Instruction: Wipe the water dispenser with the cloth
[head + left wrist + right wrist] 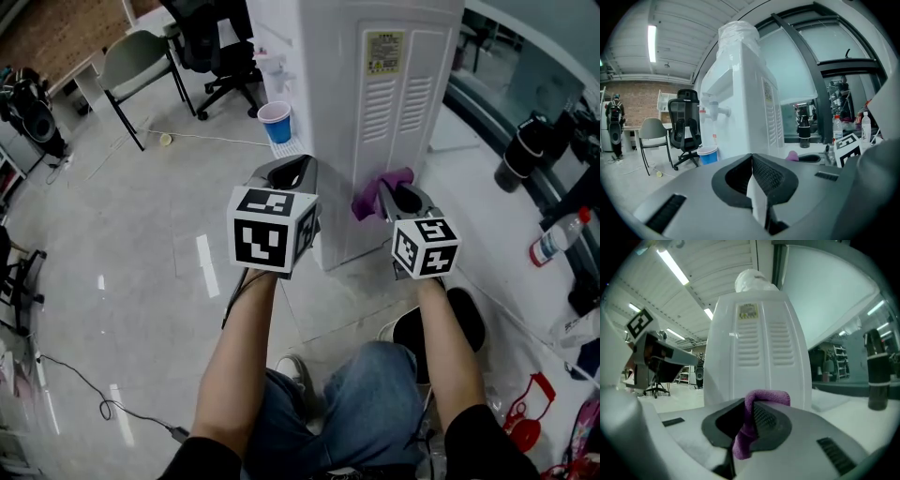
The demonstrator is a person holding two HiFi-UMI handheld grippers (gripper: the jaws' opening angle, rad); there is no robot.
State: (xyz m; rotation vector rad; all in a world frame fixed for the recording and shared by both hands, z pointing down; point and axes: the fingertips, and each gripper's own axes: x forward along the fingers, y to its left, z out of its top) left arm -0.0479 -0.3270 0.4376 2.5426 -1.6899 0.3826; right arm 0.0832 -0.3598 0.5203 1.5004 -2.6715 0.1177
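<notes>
Evidently the wipe was at its contact stage. The right gripper (405,200) had its jaws clamped on a small purple fleecy cloth (373,195). A fold of the cloth bulged out past the jaw tips and a tail hung down between them. The cloth sat low against the tall white plastic water dispenser (394,112), which stood on the floor. It was on the panel below the moulded vent louvres (380,108) and the yellowish label sticker (383,52). Whether the cloth was pressing on the plastic or was just beside it could not be settled from either view.

The left gripper (292,171) hovered near the dispenser's corner with its jaws closed together on nothing. It took no part in the wiping.

To do this step well, the protruding fold alone should probably meet the panel. The right gripper would then be angled so that the hard jaw tips stayed off the plastic. Pressure would best be light and even, in overlapping strokes up the smooth margin and then along the louvres, following their slats rather than crossing them. Since only a small pad of cloth stuck out, each stroke would cover little, so many passes seemed needed. The clamp would have to stay firm, because dragging could pull the cloth loose. A blue plastic cup (276,122) stood on the drip tray at the front, so any sweep round that corner risked knocking it.
</notes>
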